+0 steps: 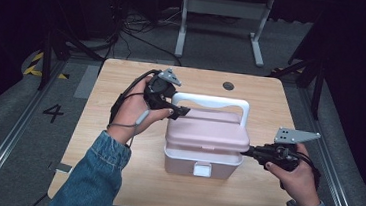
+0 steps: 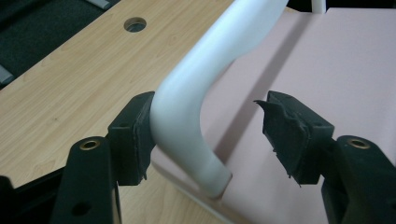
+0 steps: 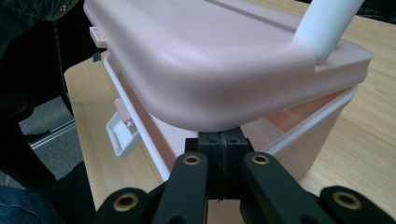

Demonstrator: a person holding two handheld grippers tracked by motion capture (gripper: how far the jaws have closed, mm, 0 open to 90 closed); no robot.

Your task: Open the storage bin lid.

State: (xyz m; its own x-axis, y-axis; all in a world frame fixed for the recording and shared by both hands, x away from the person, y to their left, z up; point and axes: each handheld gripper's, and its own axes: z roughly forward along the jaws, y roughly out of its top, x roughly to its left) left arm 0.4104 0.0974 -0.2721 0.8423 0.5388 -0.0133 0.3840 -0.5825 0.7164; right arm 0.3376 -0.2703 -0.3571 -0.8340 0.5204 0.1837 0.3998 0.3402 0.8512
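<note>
Light wooden counter [image 1: 114,177] carries a pale pink plastic storage box [image 1: 201,162] at its centre, long axis running left-right across the counter, front latch facing the person. Pink rounded lid [image 3: 205,65] sits on top but lifted off the white rim on the right end; the gap is clear in the right gripper view. White plastic carry handle [image 2: 196,93] arches along the box's far side, upright. White flip latch [image 3: 122,135] hangs open at the front.

Left tongs [image 1: 178,111] are at the handle's left corner, released: jaws stand apart around the handle's bend, one pad touching it, the other clear on the lid side. Right tongs [image 3: 219,144] are clenched shut, empty, tips tucked under the lid's right edge, probably pressing up on it, though contact is partly hidden.

Lid lies directly above the right tongs, so the right hand is nearer for lifting; a prising move would go upward with the far long edge as pivot.
</note>
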